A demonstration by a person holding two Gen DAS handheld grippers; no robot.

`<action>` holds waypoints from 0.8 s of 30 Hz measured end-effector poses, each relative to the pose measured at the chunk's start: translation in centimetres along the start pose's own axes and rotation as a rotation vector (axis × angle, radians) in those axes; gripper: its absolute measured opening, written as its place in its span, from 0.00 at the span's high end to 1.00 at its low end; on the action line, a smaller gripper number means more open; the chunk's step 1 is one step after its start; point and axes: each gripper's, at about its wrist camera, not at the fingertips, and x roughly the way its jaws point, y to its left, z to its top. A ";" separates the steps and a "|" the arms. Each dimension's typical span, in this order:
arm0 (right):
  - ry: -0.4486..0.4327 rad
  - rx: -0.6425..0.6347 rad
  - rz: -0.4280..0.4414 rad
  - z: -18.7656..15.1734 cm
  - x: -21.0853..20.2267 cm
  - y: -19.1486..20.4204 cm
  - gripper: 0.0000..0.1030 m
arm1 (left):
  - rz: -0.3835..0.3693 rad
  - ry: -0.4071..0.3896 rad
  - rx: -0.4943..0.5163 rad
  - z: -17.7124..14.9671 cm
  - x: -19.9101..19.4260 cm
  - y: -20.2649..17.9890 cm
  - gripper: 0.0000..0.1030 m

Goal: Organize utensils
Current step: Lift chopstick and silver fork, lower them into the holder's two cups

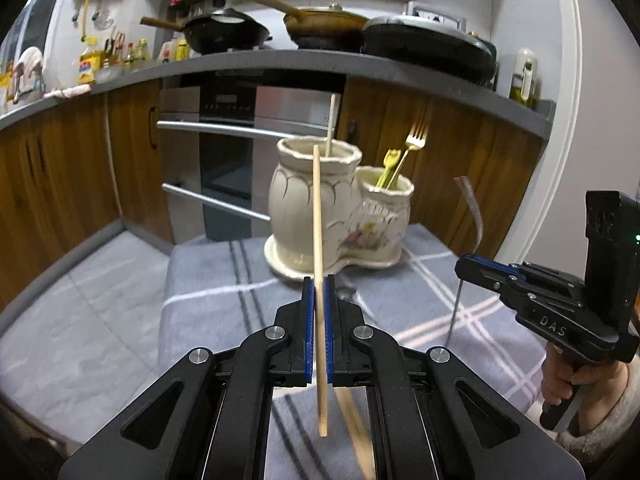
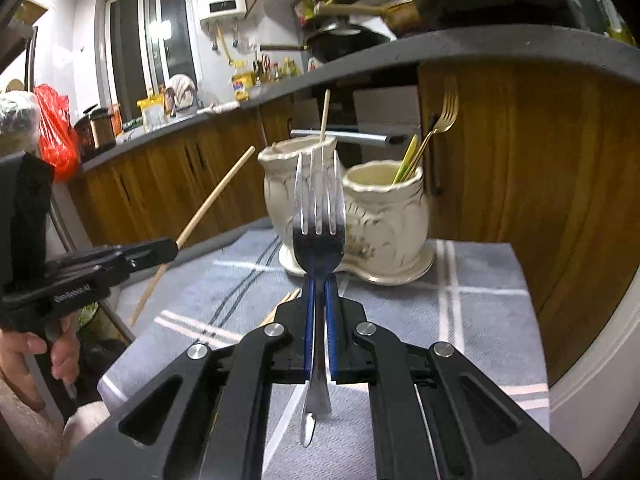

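A cream ceramic double holder (image 1: 316, 216) stands on the checked cloth; it also shows in the right wrist view (image 2: 384, 216). Its tall pot holds one chopstick (image 1: 330, 124), its low pot holds a gold fork (image 1: 414, 144) and a yellow-green utensil (image 1: 390, 164). My left gripper (image 1: 319, 284) is shut on a wooden chopstick (image 1: 318, 240), held upright in front of the tall pot. My right gripper (image 2: 319, 284) is shut on a silver fork (image 2: 319, 216), tines up, in front of the holder. The right gripper also shows at the right of the left wrist view (image 1: 464, 264).
A grey cloth with white and dark stripes (image 1: 208, 280) covers the small table. Another chopstick (image 1: 356, 432) lies on it below my left gripper. Wooden cabinets (image 1: 72, 168), an oven (image 1: 224, 152) and a counter with pans (image 1: 320, 28) stand behind.
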 end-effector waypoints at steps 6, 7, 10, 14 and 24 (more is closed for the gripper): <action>-0.072 -0.031 -0.023 1.7 -1.2 -0.3 0.95 | -0.013 -0.086 -0.051 1.8 0.8 0.8 0.95; -0.078 -0.037 -0.028 2.0 -1.3 -0.4 0.95 | -0.014 -0.102 -0.056 2.2 0.7 0.9 0.95; -0.108 -0.043 -0.042 3.5 -1.6 -0.7 0.95 | -0.042 -0.178 -0.094 4.6 0.8 1.4 0.95; -0.170 -0.040 -0.051 6.0 -1.8 -1.4 0.95 | -0.047 -0.249 -0.062 8.0 1.5 0.7 0.95; -0.274 0.053 -0.113 12.0 0.2 -4.4 0.95 | -0.130 -0.364 -0.150 13.6 6.5 1.5 0.95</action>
